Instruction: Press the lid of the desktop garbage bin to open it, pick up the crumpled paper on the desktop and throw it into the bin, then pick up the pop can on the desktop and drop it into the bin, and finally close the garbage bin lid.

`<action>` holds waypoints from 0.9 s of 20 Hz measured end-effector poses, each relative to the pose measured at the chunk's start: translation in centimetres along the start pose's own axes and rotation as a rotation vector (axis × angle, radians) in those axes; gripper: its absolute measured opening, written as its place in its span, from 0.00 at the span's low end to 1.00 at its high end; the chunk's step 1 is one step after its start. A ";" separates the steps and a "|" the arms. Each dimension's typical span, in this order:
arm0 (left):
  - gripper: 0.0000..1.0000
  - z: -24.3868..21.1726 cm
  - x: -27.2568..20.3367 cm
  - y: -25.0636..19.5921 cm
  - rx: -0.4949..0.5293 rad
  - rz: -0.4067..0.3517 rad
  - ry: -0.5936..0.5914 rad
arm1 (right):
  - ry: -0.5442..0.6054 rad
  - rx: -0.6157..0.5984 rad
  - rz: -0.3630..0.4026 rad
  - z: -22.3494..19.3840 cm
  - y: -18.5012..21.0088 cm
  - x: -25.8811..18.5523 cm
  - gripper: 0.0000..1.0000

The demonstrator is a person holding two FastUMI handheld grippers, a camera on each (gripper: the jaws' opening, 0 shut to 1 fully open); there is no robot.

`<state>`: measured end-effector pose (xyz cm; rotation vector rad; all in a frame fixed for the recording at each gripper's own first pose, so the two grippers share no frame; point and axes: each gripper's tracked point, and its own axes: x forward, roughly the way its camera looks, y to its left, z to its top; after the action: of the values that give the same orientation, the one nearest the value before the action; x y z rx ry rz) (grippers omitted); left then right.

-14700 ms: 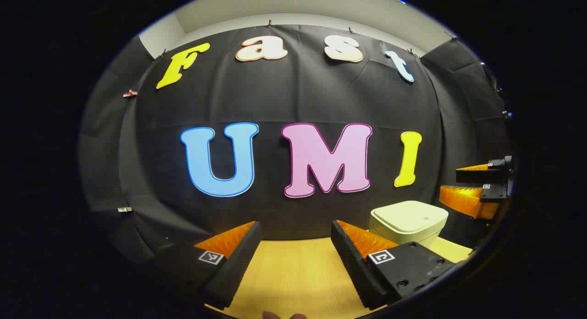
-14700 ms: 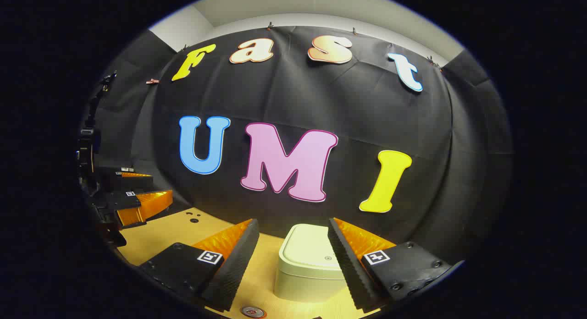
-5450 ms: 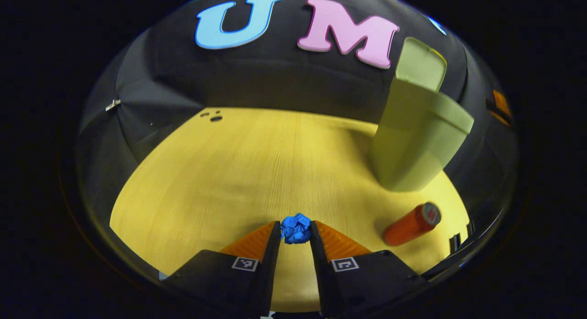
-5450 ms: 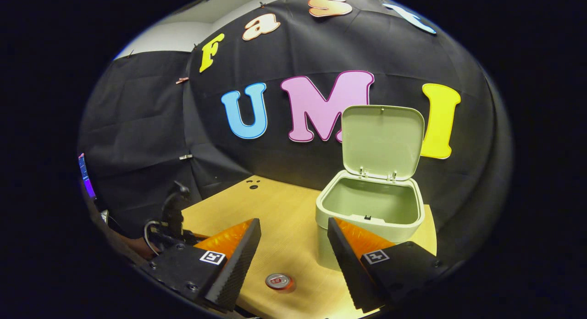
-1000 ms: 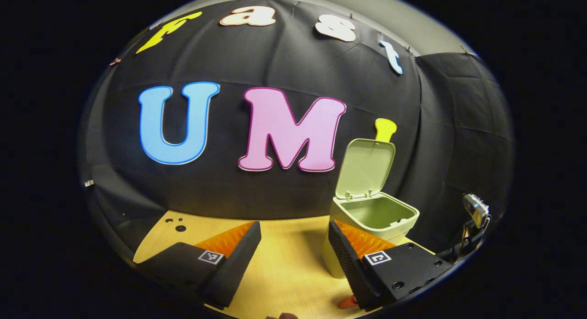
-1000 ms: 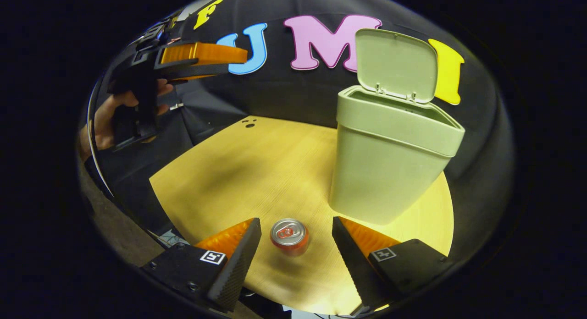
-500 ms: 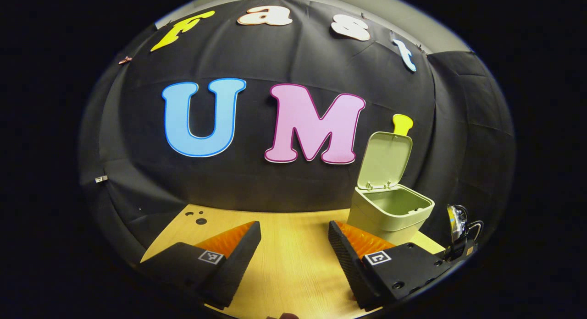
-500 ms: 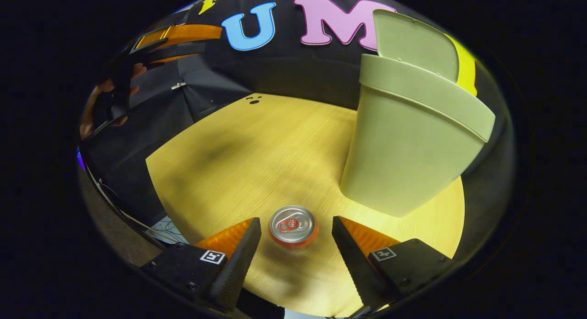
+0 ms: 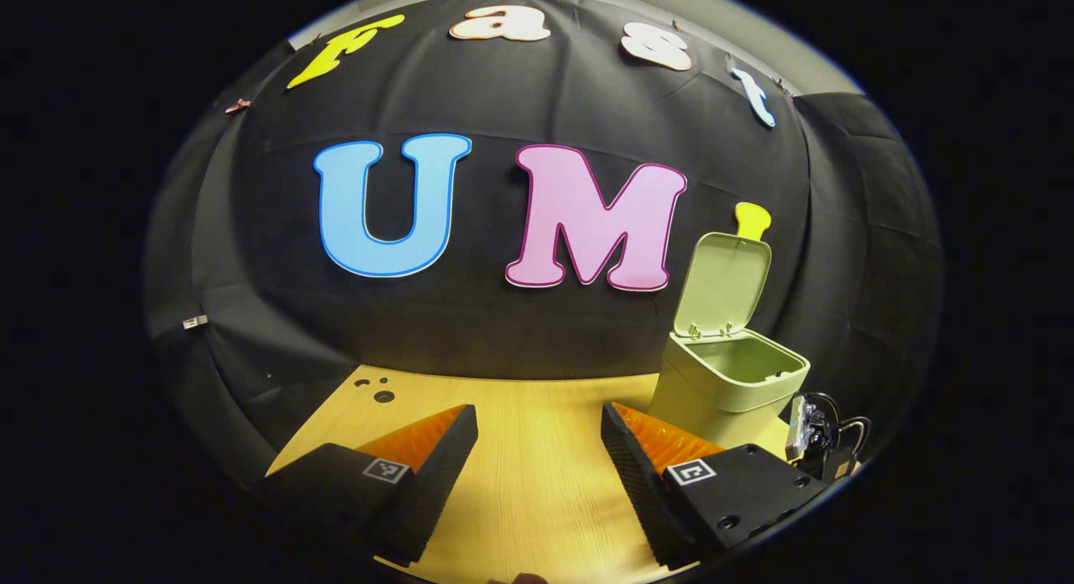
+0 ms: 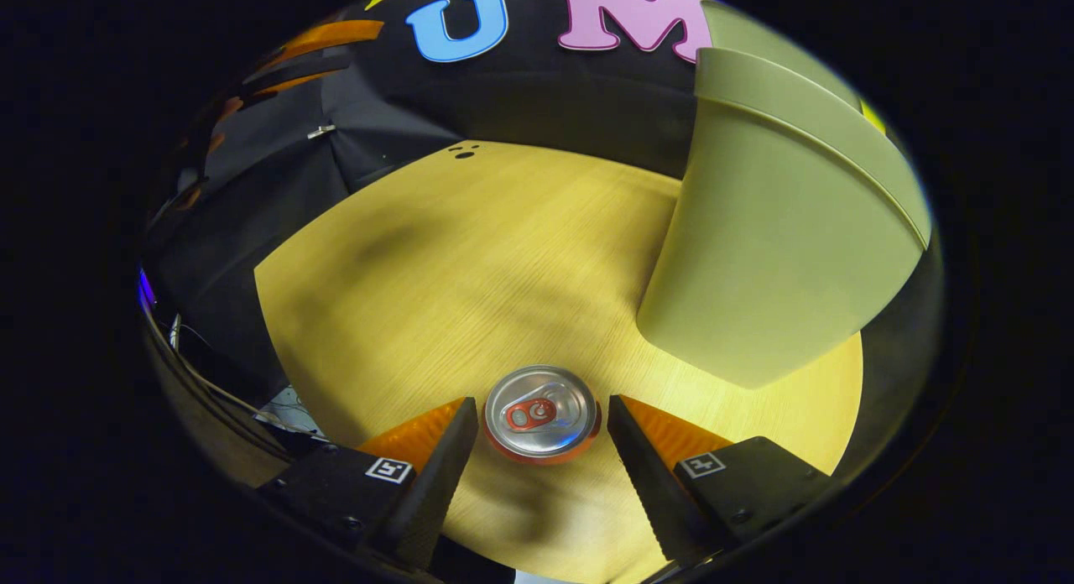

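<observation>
Right gripper (image 10: 541, 424) has dropped closer onto the can (image 10: 541, 414) than half a second ago: the can top now looks bigger and sits right between the fingers, jaws wide apart, a gap on each side, not touching yet. The can stands upright on the desk (image 10: 470, 257), just in front of the bin (image 10: 780, 257). Left gripper (image 9: 537, 437) has swung away and back, jaws apart and empty, hovering over bare desk with the bin (image 9: 726, 383) off to its right. Lid (image 9: 723, 282) stands up, bin open. No paper on the desk or in either gripper, so it's likely in the bin already, though the inside isn't clear enough to confirm. Step in hand: can pickup. Next is probably a little more descent, then closing on the can's sides.
</observation>
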<state>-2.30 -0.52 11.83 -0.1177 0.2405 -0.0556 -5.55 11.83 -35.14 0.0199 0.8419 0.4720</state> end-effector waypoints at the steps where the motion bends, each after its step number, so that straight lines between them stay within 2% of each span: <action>1: 0.96 -0.1 0.0 0.1 0.000 0.002 0.001 | 0.011 0.006 -0.005 -0.2 -0.2 0.3 0.99; 3: 0.96 -0.3 0.0 0.4 0.000 0.005 0.005 | 0.026 0.029 -0.016 -0.5 -0.4 0.5 0.97; 5: 0.96 -0.5 0.0 0.5 -0.005 0.007 0.010 | 0.017 0.049 -0.012 -0.3 -0.2 0.4 0.84; 12: 0.96 -0.7 0.2 0.5 -0.016 0.007 0.017 | -0.030 0.032 -0.004 1.5 0.1 -0.7 0.84; 16: 0.96 -0.5 0.5 0.4 -0.018 0.003 0.014 | -0.065 0.060 0.014 4.6 0.2 -4.4 0.84; 17: 0.96 -0.6 0.5 0.3 -0.020 0.002 0.014 | -0.075 0.072 0.016 5.5 0.1 -5.0 0.89; 18: 0.96 -0.6 0.7 0.2 -0.021 0.000 0.014 | -0.087 0.083 0.017 6.3 0.0 -5.7 0.84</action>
<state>-1.80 -0.41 11.09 -0.1384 0.2552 -0.0537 -4.23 10.52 -26.82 0.1232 0.7761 0.4490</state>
